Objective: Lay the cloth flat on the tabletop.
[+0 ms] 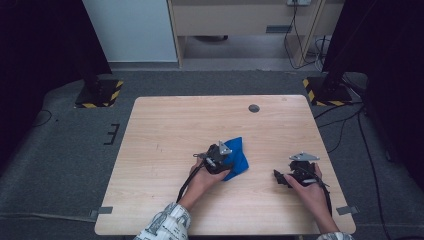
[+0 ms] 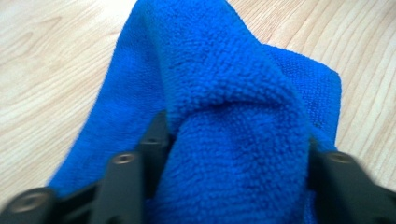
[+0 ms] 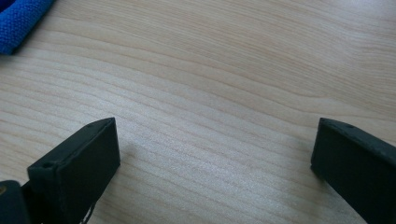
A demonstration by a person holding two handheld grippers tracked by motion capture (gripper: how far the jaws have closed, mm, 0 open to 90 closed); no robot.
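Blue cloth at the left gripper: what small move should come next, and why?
Probably lift the left gripper straight back off the blue cloth. A thick fold bulges between its jaws, which stand apart, and the cloth lies bunched on the table, so it looks released rather than gripped. The right gripper sits open over bare wood beside the cloth, nothing between its jaws.

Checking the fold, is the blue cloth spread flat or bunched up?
Bunched: the blue cloth rises in a thick folded ridge between the left tongs, on the table.
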